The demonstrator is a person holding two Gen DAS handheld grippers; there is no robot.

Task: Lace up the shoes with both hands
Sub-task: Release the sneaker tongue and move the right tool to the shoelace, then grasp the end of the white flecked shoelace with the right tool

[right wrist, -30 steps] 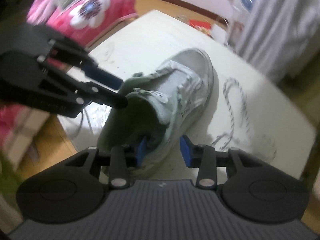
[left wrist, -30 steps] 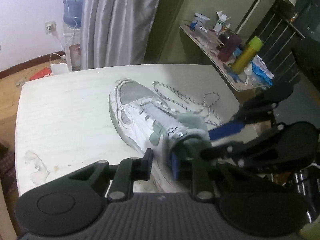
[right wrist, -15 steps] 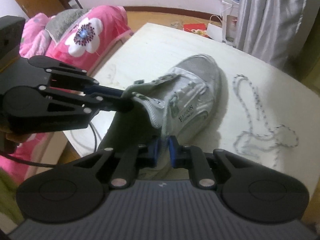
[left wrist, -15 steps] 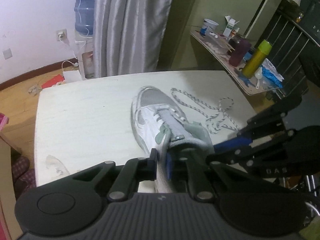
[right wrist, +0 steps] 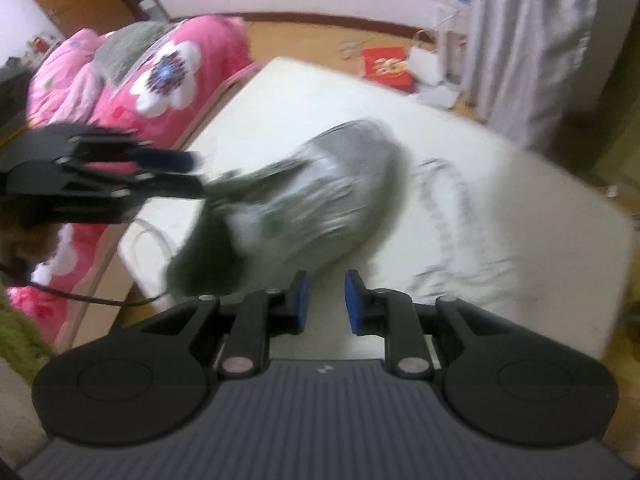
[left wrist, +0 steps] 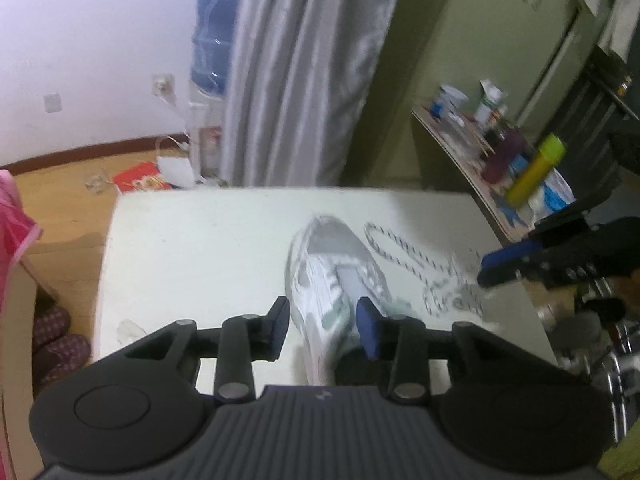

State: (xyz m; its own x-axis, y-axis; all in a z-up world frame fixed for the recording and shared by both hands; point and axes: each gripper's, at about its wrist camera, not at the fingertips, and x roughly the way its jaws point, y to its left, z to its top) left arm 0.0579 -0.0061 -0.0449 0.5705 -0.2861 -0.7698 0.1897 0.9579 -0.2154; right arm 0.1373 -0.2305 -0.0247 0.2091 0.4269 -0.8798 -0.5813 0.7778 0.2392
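A white and grey shoe (left wrist: 332, 276) lies on the pale table (left wrist: 200, 240), toe pointing away. My left gripper (left wrist: 323, 330) hangs over its heel end with its jaws opening; the heel sits between the pads, which do not press on it. A black-and-white speckled lace (left wrist: 404, 248) lies loose on the table to the shoe's right. My right gripper (right wrist: 326, 304) is over bare table just right of the blurred shoe (right wrist: 320, 208), jaws opening, nothing between them. Each gripper shows in the other's view: the right gripper (left wrist: 500, 268) and the left gripper (right wrist: 172, 168).
A side shelf (left wrist: 460, 148) crowded with bottles and cups stands past the table's right edge. A grey curtain (left wrist: 304, 72) and a water bottle (left wrist: 212, 52) are behind. Pink bedding (right wrist: 160, 76) lies beyond the left edge. Slippers (left wrist: 56, 336) sit on the floor.
Both grippers have let go of the shoe's heel collar and their jaws have widened. The left one has risen; the right one has slid sideways off the shoe over the table.
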